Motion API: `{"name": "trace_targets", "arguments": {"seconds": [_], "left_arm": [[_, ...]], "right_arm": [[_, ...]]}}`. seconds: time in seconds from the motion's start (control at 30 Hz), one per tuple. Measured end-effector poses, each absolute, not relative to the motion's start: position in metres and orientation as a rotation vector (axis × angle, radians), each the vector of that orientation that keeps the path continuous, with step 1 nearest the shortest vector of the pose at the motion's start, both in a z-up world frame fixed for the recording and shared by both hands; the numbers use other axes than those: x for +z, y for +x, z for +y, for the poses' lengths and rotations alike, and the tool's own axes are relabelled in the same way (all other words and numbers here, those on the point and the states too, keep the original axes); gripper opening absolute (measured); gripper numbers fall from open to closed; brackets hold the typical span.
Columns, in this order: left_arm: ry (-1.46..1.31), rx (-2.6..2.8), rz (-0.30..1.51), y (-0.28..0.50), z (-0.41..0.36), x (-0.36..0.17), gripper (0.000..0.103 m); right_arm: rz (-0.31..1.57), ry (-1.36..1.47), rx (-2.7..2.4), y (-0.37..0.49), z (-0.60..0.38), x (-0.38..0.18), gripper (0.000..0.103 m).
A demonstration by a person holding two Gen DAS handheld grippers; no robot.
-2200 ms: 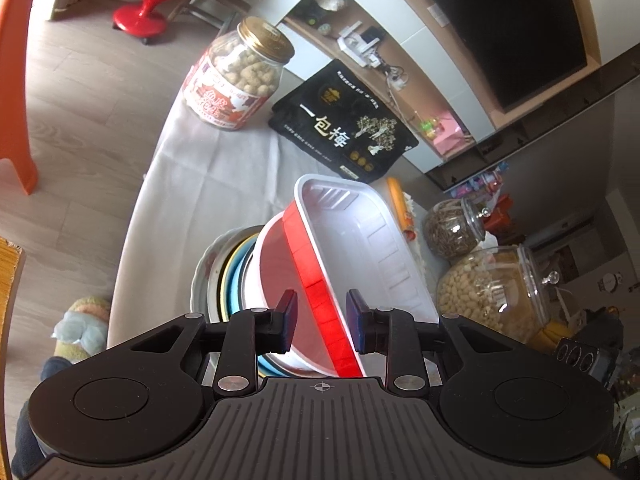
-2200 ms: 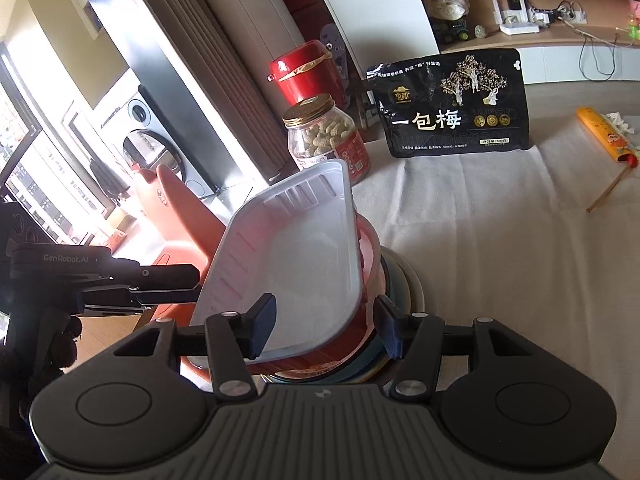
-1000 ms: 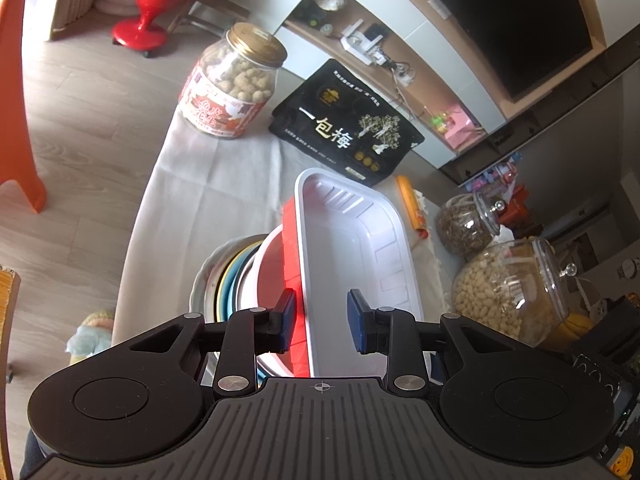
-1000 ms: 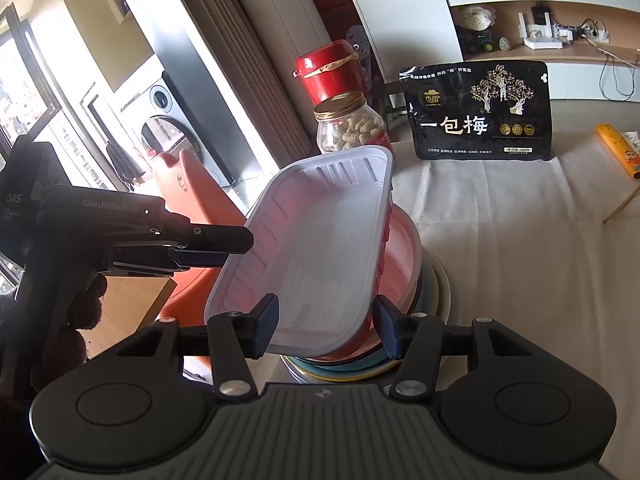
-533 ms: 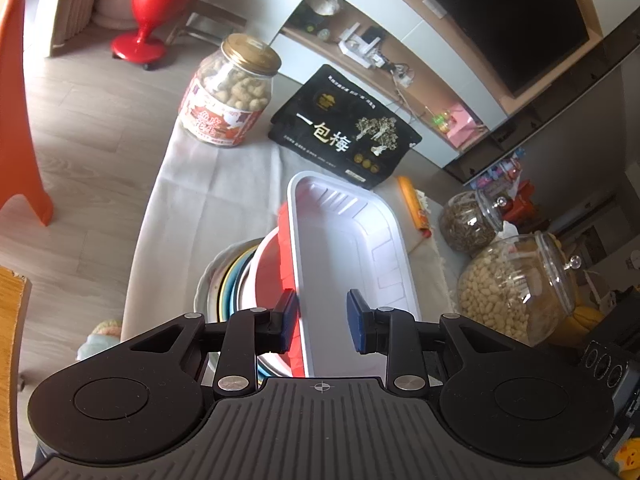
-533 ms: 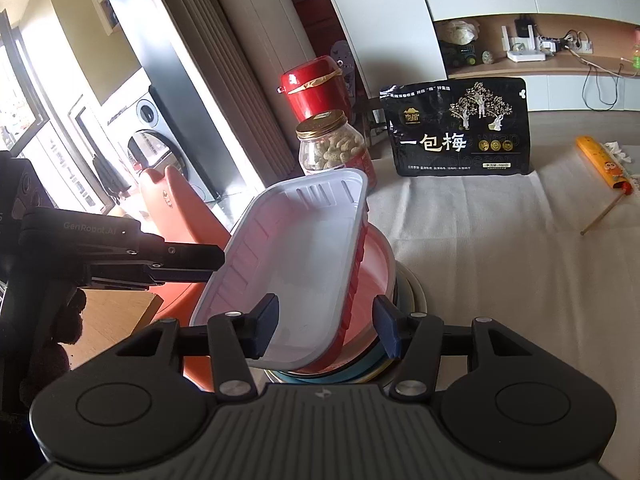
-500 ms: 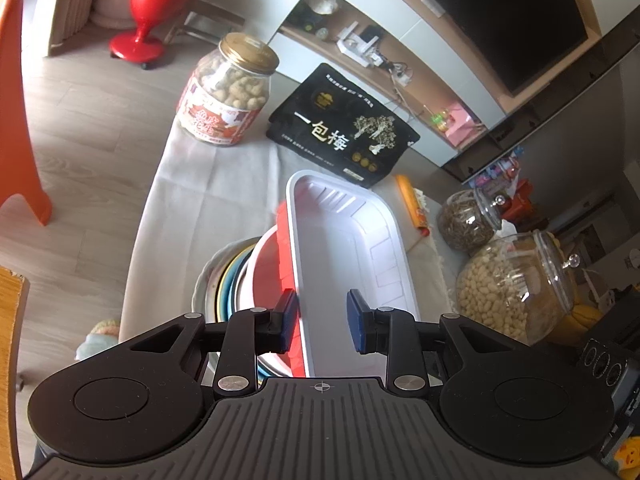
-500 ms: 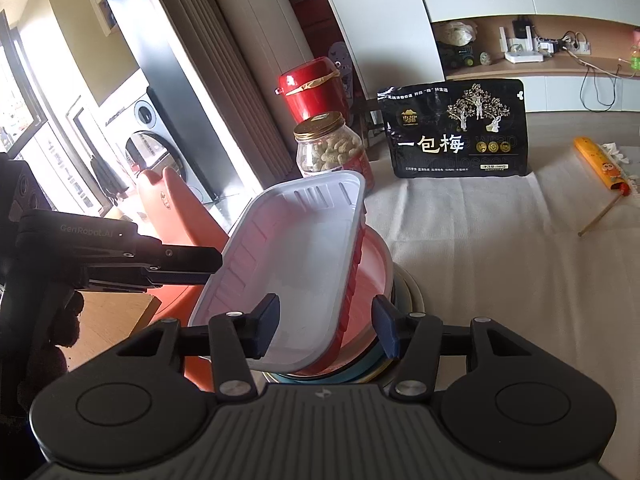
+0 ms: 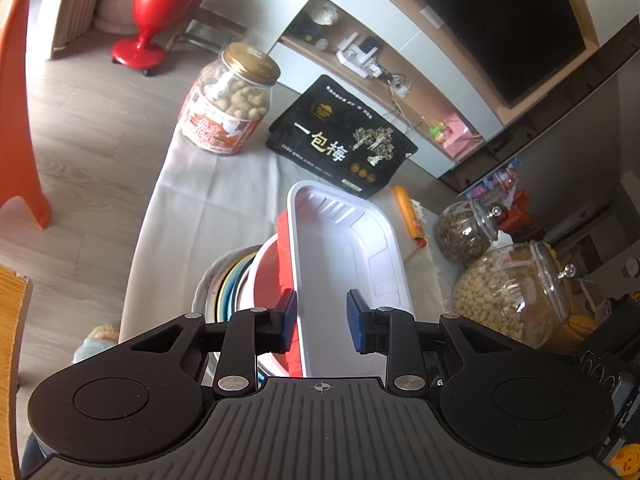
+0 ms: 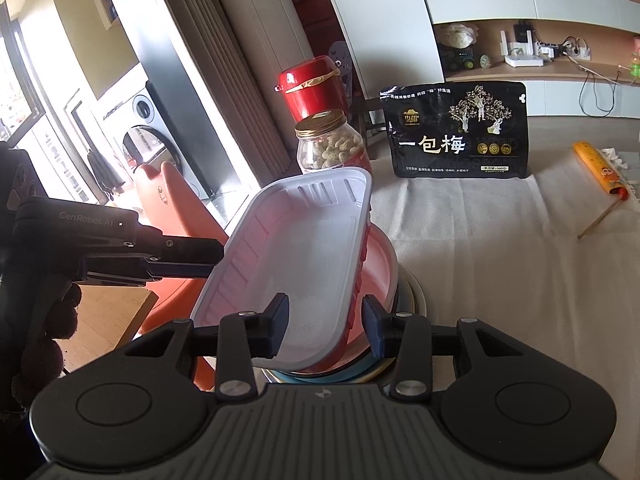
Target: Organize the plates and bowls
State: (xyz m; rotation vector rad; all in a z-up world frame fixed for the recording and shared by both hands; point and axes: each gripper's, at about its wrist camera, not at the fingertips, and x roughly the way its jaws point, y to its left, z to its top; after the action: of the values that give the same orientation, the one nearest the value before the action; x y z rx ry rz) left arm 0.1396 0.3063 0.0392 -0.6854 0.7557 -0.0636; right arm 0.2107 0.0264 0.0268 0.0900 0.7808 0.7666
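The cloth-covered table [image 10: 500, 264] carries the stack of plates and bowls [image 9: 224, 284] near its left edge, with a peanut jar [image 9: 228, 100] and a black snack bag [image 9: 340, 140] standing well behind it. On the stack sits a red-and-white bowl [image 10: 380, 264], and tilted over it is the red-sided rectangular tray [image 9: 340, 248] with a white inside, its long left rim raised and its right side dipping into the bowl.

The left gripper [image 9: 321, 316] straddles the tray's near left wall: one pad lies against the red outside, but the other stands apart from the white inside, so I cannot tell whether it truly pinches. The right gripper [image 10: 325, 326] has just been closing its jaws with the tray's near right corner between them; a gap shows at the right pad, so it does not press yet.

The step in hand seems to be settling the tray onto the stack. To do it well, both grippers should lower the raised side evenly until the tray's base rests level in the bowl, centred over the stack, letting go only once it no longer rocks; an early release could let it slide off toward the table edge.

Both grippers point downward at a moderate slant from the near side; in the right wrist view the left one reaches in level from the left.
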Motion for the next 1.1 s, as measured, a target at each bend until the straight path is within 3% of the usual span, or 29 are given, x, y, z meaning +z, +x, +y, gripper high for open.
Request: {"name": "trace_targets", "arguments": {"seconds": [0.2, 0.33, 0.47, 0.57, 0.8, 1.1], "left_arm": [[-0.618, 0.021, 0.585, 0.087, 0.276, 0.06, 0.03], [-0.377, 0.151, 0.463, 0.049, 0.216, 0.062, 0.028], [-0.133, 0.233, 0.447, 0.02, 0.144, 0.043, 0.018], [-0.198, 0.263, 0.394, -0.009, 0.116, 0.018, 0.017], [-0.139, 0.345, 0.44, -0.032, 0.08, -0.012, 0.016], [-0.116, 0.331, 0.51, -0.031, 0.069, -0.018, 0.016]], "right_arm": [[0.69, 0.097, 0.739, 0.189, 0.003, 0.033, 0.042], [0.647, 0.113, 0.739, 0.164, -0.02, 0.027, 0.048], [0.604, 0.099, 0.707, 0.134, -0.041, 0.013, 0.051], [0.618, 0.087, 0.69, 0.115, -0.058, -0.002, 0.058], [0.615, 0.016, 0.654, 0.079, -0.079, -0.03, 0.062], [0.601, -0.006, 0.674, 0.069, -0.078, -0.024, 0.066]]}}
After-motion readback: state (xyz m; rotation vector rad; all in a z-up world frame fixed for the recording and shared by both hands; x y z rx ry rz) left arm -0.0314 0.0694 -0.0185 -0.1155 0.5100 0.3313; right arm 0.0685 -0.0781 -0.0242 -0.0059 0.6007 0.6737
